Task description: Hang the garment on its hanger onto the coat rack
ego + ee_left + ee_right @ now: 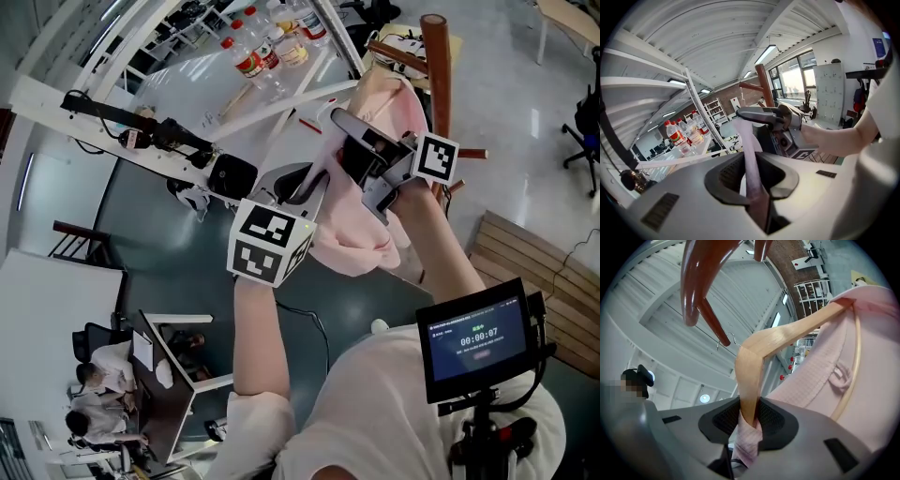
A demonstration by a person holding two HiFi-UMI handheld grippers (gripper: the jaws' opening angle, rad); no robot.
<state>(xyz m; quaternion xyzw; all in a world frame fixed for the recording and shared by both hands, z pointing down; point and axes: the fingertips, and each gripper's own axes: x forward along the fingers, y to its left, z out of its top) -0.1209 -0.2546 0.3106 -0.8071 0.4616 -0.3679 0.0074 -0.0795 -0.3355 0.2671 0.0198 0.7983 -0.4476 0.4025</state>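
The head view looks steeply down onto the left claw (314,180), right claw (347,131) and garment (361,248). The left gripper view faces that right claw and garment closely. The right gripper view tilts upward, close along the hanger (787,333), garment and coat rack (693,287).

Room as seen from where I stand. Head view: a glossy grey-green floor (187,253) lies beneath me. At top, water bottles (253,56) stand grouped on a white-framed table (281,101). At lower left, people (98,375) sit at a desk (178,375). At right lie pale wooden slats (525,262), with a black office chair (583,131) at the edge above them.

Left gripper view: a bright window (794,79) stands beside a pale cabinet (828,93). A brick wall (729,96) lies behind white shelving (715,110), and a strip light (766,53) hangs overhead.

Right gripper view: a white ribbed ceiling (661,333) carries one round lamp (704,398).
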